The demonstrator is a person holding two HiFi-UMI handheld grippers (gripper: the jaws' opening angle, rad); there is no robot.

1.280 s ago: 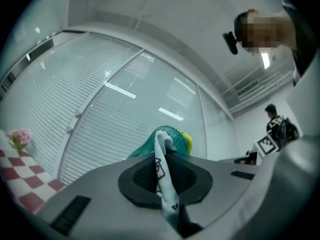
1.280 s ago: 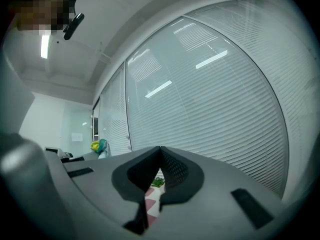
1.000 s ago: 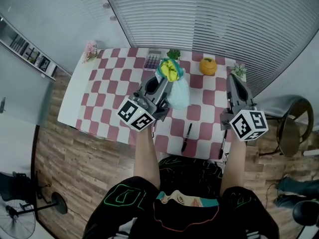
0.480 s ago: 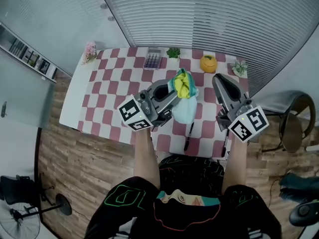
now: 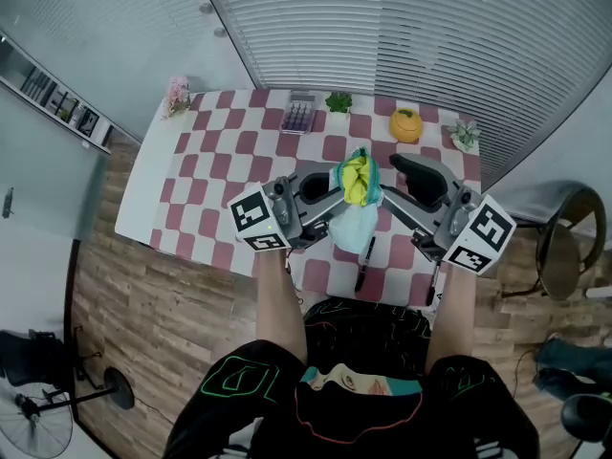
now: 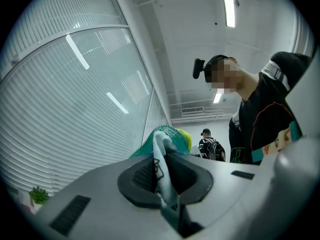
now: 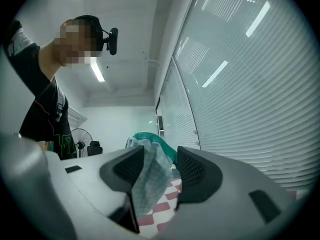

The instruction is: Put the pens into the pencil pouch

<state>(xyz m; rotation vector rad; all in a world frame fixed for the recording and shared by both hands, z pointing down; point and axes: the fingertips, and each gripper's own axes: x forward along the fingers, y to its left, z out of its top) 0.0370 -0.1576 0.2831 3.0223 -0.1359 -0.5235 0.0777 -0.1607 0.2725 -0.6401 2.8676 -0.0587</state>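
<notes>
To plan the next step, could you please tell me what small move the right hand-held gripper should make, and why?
Probably close the right hand-held gripper on the pencil pouch, to spread its mouth. That gripper's jaws are opening with the pouch's edge between them, the left hand-held gripper clamps the other side, and a pen waits on the table.

Bright overhead strip lights (image 6: 228, 4), fisheye-warped edges

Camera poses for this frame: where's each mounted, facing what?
Head view: on the head, steeply down at table; forearms, left gripper, right gripper show.
Left gripper view: on left gripper, along fingers shut on the pouch, toward blinds; torso shows.
Right gripper view: on right gripper, along opening fingers, pouch between them; torso shows.
Shared: pouch, in all three.
</notes>
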